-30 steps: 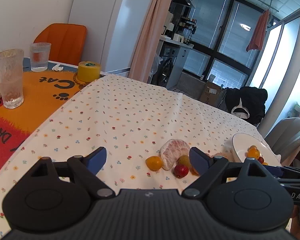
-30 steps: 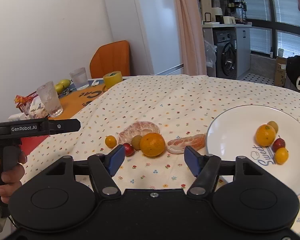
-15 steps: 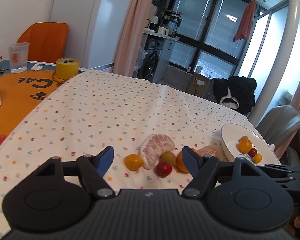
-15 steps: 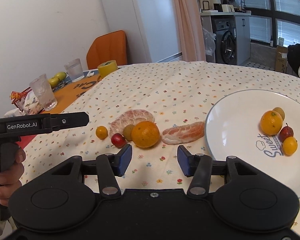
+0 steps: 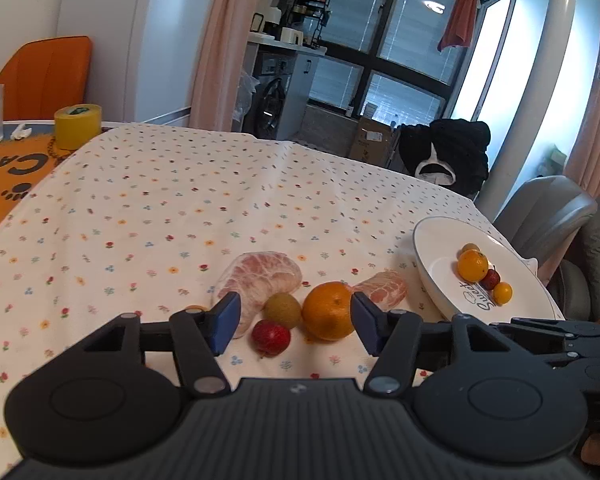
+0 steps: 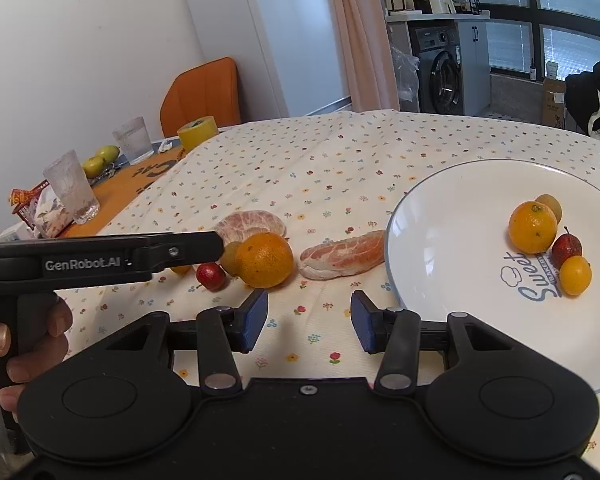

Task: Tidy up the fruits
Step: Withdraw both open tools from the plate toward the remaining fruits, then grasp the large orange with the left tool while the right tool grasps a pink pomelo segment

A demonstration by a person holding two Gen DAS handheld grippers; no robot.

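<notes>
Fruit lies between your spread left tongs (image 5: 293, 320): a red lychee (image 5: 271, 337), a brown kiwi (image 5: 283, 311) and an orange (image 5: 328, 317). Your right tongs (image 6: 309, 322) gape empty above the surface (image 6: 320, 152), white plate (image 6: 440, 248) just right of them.

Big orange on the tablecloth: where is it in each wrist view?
Left wrist: big orange low centre, just inside the right finger of the open left gripper.
Right wrist: big orange centre-left, beyond the open right gripper.
Shared landmark: white plate, right of it.
</notes>
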